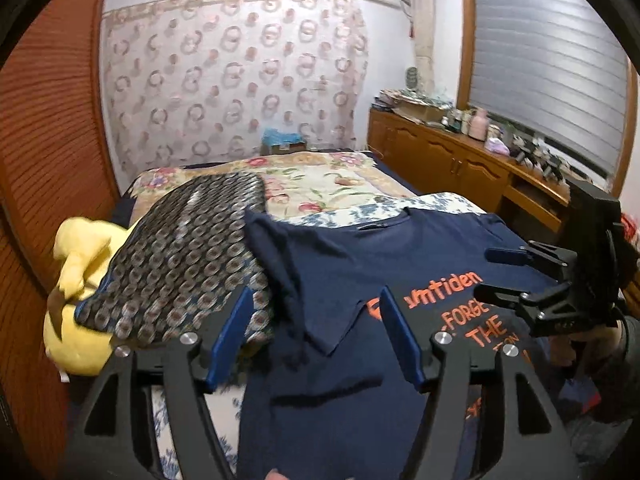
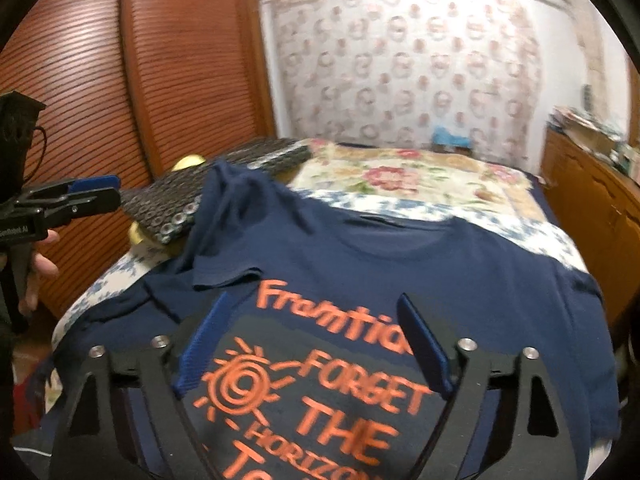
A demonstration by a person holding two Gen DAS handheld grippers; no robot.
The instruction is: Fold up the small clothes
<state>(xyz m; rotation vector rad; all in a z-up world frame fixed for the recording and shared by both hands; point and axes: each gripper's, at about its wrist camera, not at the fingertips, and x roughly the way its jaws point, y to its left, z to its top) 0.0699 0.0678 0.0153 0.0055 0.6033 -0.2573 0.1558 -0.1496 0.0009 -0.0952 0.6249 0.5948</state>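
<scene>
Navy T-shirt (image 2: 400, 264) with orange lettering, spread front-up on the bed (image 2: 420, 184); its left sleeve (image 2: 224, 240) lies folded inward over the chest. Left tongs (image 1: 316, 336) open and empty above the sleeve edge; right tongs (image 2: 312, 348) open and empty above the print. A patterned grey garment (image 1: 192, 256) lies beside the shirt, over a yellow plush toy (image 1: 80, 248)

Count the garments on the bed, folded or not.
2. The navy T-shirt lies spread print-up at the near end of the bed, its left sleeve flipped inward. The grey patterned garment lies to its left, over a yellow plush. More could be hidden underneath.
</scene>
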